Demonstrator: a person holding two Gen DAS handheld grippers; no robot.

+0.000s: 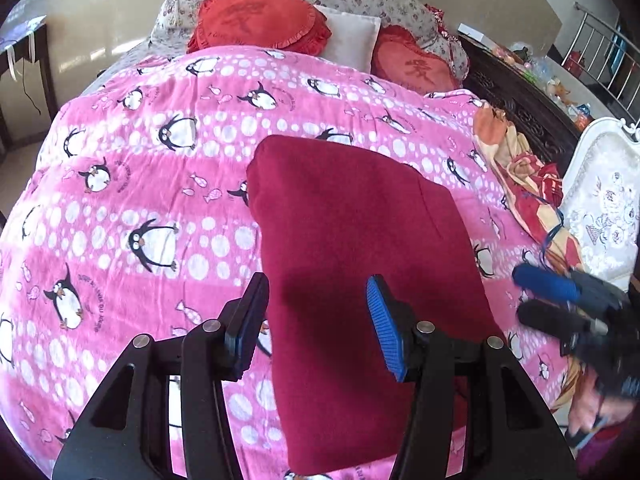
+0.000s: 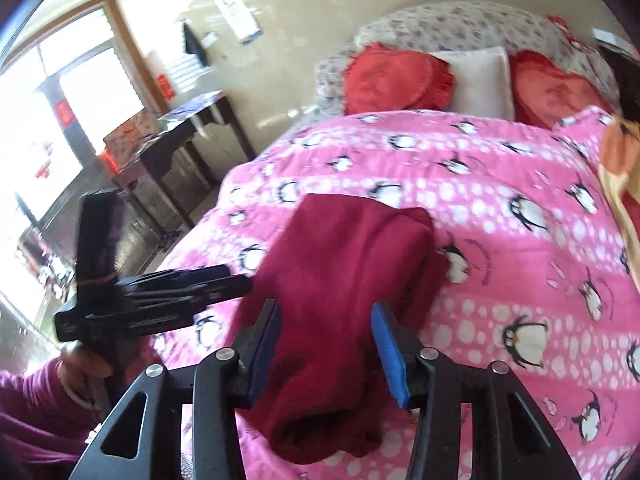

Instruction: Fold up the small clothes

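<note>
A dark red garment (image 1: 360, 264) lies folded into a long rectangle on the pink penguin blanket (image 1: 140, 184). My left gripper (image 1: 320, 292) is open above its near left part, holding nothing. My right gripper (image 2: 326, 320) is open and empty over the garment's (image 2: 344, 280) near end, where open folded edges show. The right gripper also shows blurred at the right edge of the left wrist view (image 1: 560, 300). The left gripper shows at the left of the right wrist view (image 2: 160, 296).
Two red heart cushions (image 1: 256, 16) and a white pillow (image 1: 352, 36) lie at the bed's head. A crumpled orange and red cloth (image 1: 524, 184) lies at the blanket's right edge beside a white headboard-like panel (image 1: 604, 200). A dark desk (image 2: 180, 140) stands left of the bed.
</note>
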